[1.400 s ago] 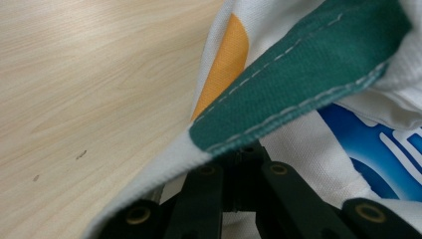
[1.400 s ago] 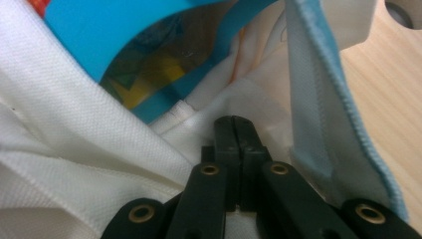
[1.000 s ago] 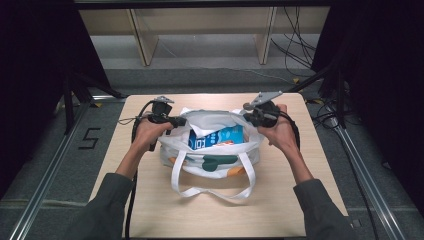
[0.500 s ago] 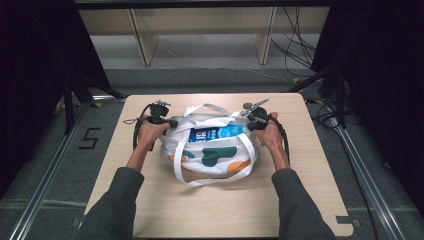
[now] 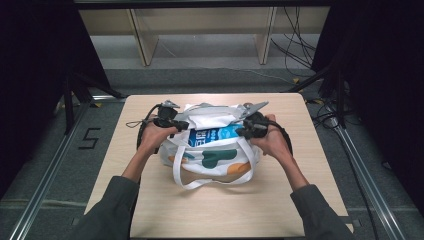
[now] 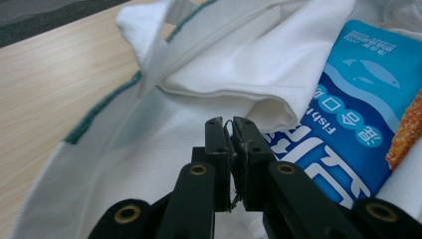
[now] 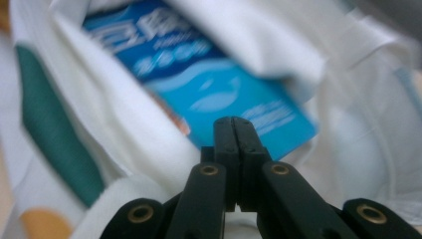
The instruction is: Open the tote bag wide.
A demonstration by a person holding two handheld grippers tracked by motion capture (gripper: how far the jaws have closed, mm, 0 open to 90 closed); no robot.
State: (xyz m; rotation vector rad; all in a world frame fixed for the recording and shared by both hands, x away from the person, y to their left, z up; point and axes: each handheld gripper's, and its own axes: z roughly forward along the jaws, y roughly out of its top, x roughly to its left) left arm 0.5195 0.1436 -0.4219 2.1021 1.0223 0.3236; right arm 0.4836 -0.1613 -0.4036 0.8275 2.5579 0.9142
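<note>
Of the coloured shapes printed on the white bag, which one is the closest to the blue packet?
The dark green shape in the middle of the white bag, directly below the blue packet. The orange shapes sit lower, near the bag's bottom corners.

Grey sleeves (image 5: 112, 210) — black fingers (image 6: 219, 149)

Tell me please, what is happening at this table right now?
A person holds a hand-held gripper in each hand at the two sides of a white tote bag on the wooden table. The left hand-held gripper is closed on a thin edge of the bag's fabric. The right hand-held gripper is closed at the bag's other side; what it pinches cannot be seen. A blue packet lies in the open mouth.
</note>
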